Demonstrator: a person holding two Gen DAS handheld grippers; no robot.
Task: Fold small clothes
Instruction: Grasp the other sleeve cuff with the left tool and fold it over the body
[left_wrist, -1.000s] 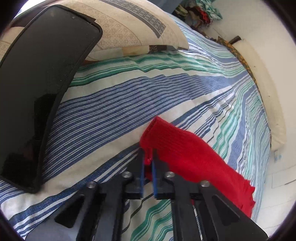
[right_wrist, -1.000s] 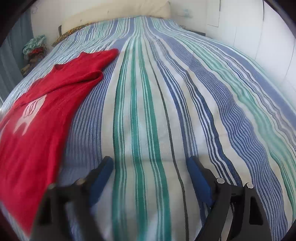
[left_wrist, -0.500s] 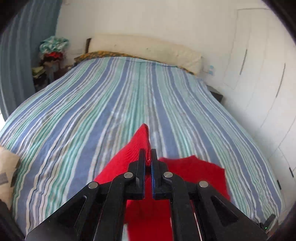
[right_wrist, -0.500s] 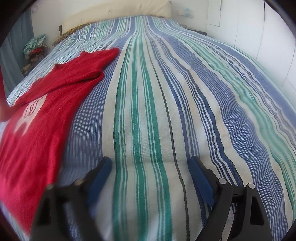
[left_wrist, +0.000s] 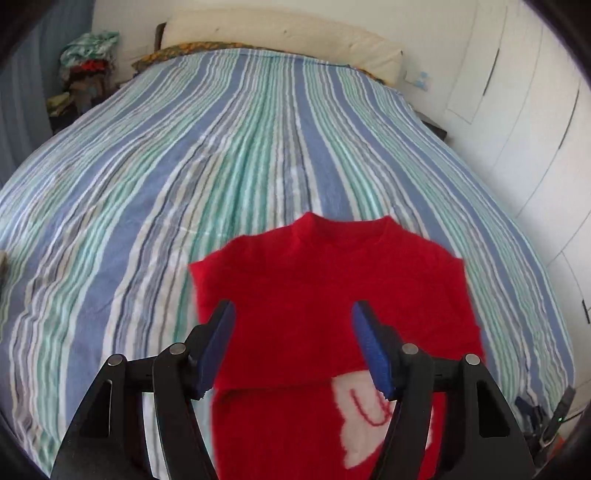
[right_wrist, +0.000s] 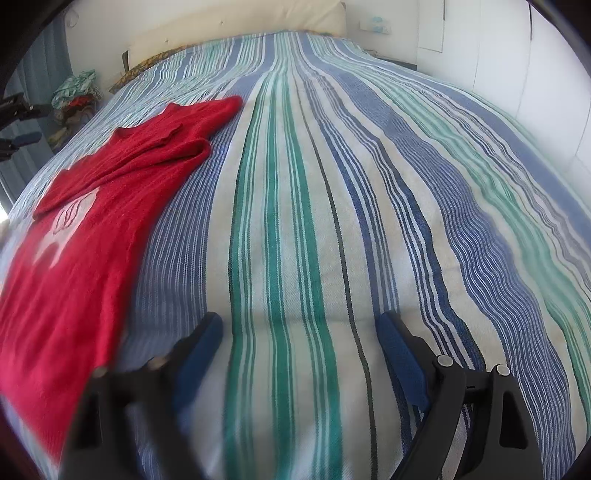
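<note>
Red knitted sweater (left_wrist: 332, 295) with a white motif lies flat on the striped blue-green bed (left_wrist: 184, 166), sleeve folded across its chest. Left gripper (left_wrist: 293, 347) hovers above it, jaws apart; right gripper (right_wrist: 299, 354), at its four o'clock, gapes empty.

a bright red knitted sweater (left_wrist: 332, 288) with a white motif outlined in red on its front lies on a bedspread (left_wrist: 184, 166) striped in blue, green, white and thin dark lines. the left gripper (left_wrist: 293, 347) and right gripper (right_wrist: 299, 354) are black with blue finger pads (left_wrist: 373, 350). a cream pillow (left_wrist: 280, 33) sits at the head.
</note>
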